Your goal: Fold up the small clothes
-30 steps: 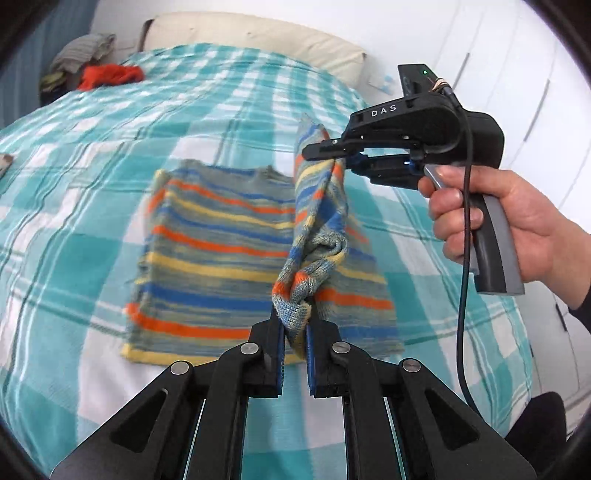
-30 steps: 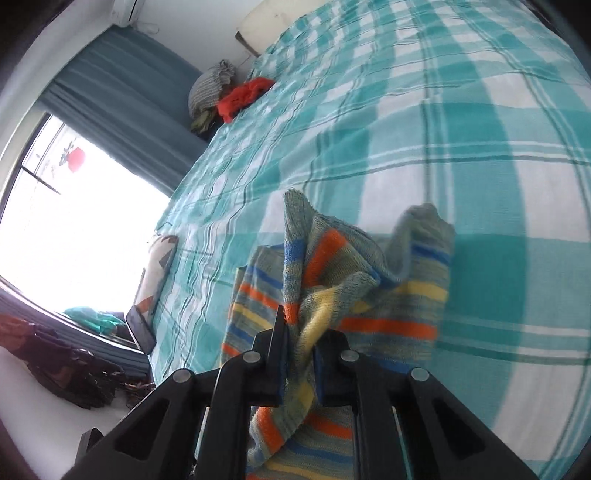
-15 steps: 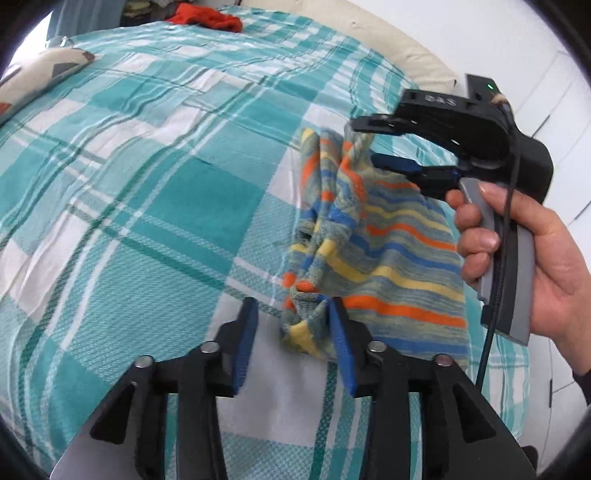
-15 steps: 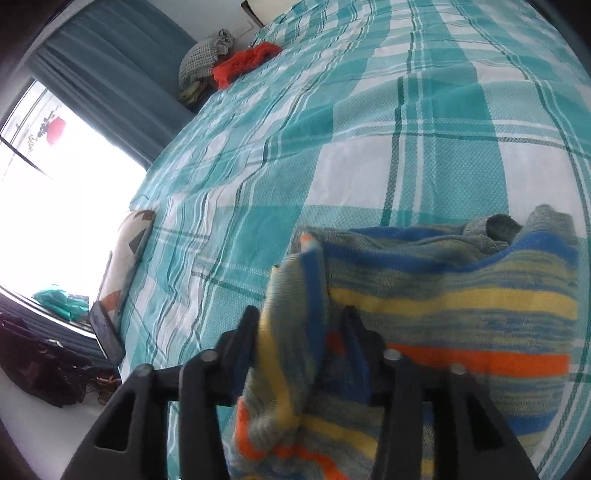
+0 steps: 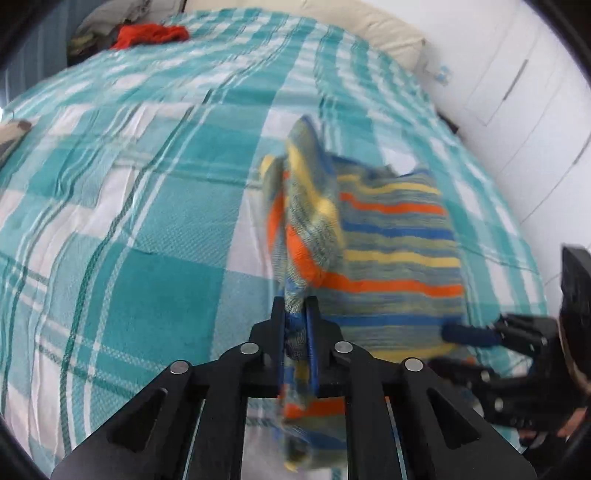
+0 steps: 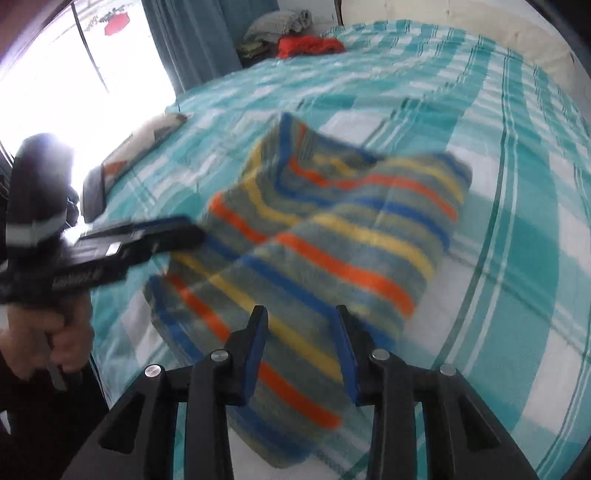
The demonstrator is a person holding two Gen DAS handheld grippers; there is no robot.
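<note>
Motion blur smears the striped knitted sweater (image 5: 391, 254) in both views, hiding its folds. At four o'clock in the left wrist view, the black right gripper (image 5: 469, 350) is cut by the frame's edge; the grey clothes pile (image 6: 277, 27) at twelve o'clock is too small to identify.

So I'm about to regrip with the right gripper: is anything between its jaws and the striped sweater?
Nothing visible. The right gripper, jaws open, hangs directly over the sweater on the bed. The left gripper is shut on the sweater's edge, off to the side.

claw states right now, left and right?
Left claw: closed, pinching a fold of the striped sweater.
Right claw: open, holding nothing, above the sweater.
</note>
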